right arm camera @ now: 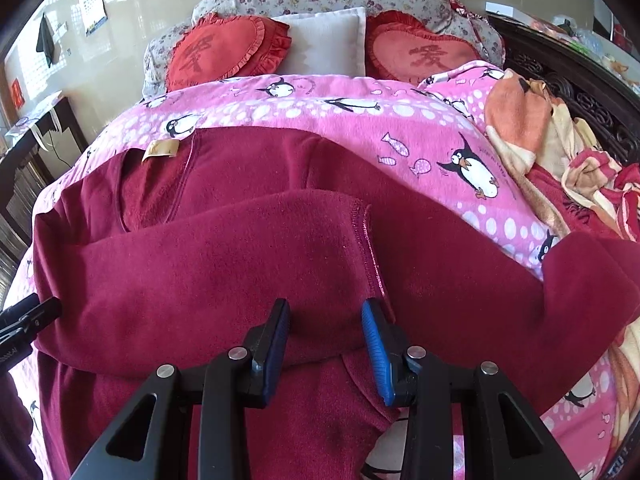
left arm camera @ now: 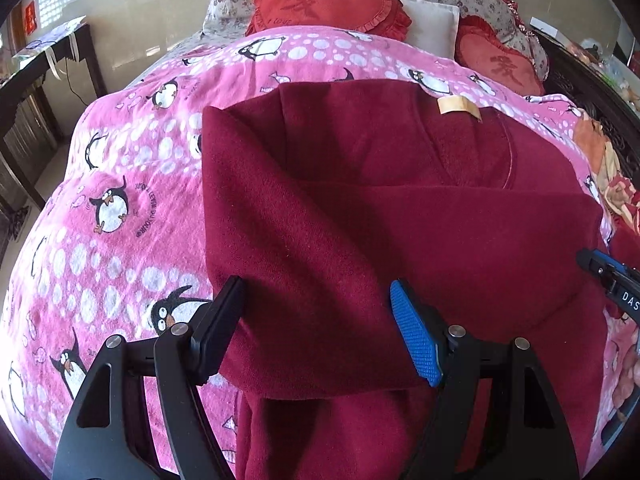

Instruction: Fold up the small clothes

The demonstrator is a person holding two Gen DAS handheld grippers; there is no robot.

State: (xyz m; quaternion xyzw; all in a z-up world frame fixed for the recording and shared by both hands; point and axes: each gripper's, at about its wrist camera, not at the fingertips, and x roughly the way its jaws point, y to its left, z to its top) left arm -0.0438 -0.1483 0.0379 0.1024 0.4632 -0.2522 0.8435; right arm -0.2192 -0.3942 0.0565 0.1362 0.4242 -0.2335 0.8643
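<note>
A dark red fleece top [left arm camera: 380, 208] lies on a pink penguin blanket [left arm camera: 100, 208], neck label [left arm camera: 460, 106] at the far end. One sleeve is folded across its body; its stitched cuff [right arm camera: 366, 240] shows in the right wrist view. My left gripper [left arm camera: 316, 328] is open, its jaws wide apart over the folded sleeve near the top's left edge. My right gripper [right arm camera: 326, 340] is open with a narrower gap, low over the red top [right arm camera: 224, 248] just before the cuff. The right gripper also shows at the right edge of the left wrist view [left arm camera: 612, 284]. Neither holds cloth.
Two red heart cushions [right arm camera: 224, 52] [right arm camera: 420, 56] and a white pillow [right arm camera: 324, 40] lie at the head of the bed. A bunched orange and red blanket [right arm camera: 560, 160] lies on the right. A dark carved bed frame [right arm camera: 592, 92] runs along the right; a dark table [left arm camera: 44, 64] stands left.
</note>
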